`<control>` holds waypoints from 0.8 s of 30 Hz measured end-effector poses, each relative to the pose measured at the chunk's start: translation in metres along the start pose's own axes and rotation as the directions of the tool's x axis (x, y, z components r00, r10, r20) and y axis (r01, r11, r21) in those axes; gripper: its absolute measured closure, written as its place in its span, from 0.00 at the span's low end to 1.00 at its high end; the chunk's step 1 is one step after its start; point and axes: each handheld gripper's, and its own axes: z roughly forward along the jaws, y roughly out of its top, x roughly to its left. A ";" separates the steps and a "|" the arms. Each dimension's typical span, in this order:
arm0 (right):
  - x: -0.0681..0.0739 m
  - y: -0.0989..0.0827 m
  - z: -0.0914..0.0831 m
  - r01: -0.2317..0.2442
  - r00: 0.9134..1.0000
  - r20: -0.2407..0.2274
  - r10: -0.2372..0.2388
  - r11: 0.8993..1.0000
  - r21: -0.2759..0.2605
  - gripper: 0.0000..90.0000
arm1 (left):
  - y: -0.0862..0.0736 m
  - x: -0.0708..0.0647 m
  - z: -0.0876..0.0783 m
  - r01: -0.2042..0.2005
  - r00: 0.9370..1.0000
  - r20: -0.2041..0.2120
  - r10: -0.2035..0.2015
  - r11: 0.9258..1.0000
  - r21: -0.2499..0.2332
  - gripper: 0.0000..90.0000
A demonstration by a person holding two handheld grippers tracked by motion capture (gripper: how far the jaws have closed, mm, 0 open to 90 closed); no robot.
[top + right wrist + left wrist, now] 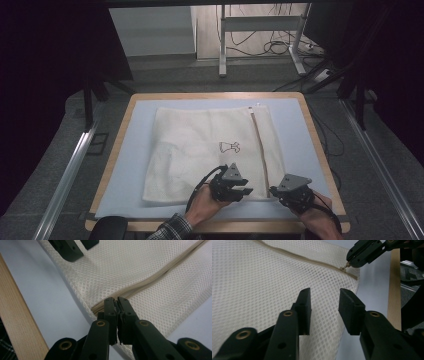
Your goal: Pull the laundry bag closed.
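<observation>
Mesh laundry bag (200, 150) flat on tabletop (125, 165). R gripper (117, 301) fingers pinch zipper pull (344, 268) at bag's near corner. L gripper (324, 296) fingers apart over mesh beside zipper (150, 280); clamp fabric there, then pull slider straight along track.

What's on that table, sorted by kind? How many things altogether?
White mesh bags: 1, the mesh bag, with its zipper closed and the zipper pull at the near end
Handheld grippers: 2, the left gripper and the right gripper
Total: 3
</observation>
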 end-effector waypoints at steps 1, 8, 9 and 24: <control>0.000 0.000 0.000 0.000 1.000 0.002 0.000 1.000 -0.001 0.95 | 0.002 -0.001 0.003 0.003 1.000 0.006 -0.003 1.000 -0.002 0.75; 0.000 0.000 0.000 0.009 1.000 0.002 -0.009 1.000 0.001 0.95 | 0.007 -0.010 0.023 -0.004 0.999 0.034 0.004 1.000 0.019 0.90; 0.000 0.000 0.000 0.012 1.000 0.001 -0.012 1.000 0.001 0.95 | 0.008 -0.011 0.025 -0.002 0.999 0.038 0.002 1.000 0.017 0.91; 0.003 0.000 0.002 0.026 1.000 0.005 -0.026 0.999 0.023 0.95 | 0.010 -0.019 0.042 -0.032 0.999 0.017 0.031 0.998 0.050 0.97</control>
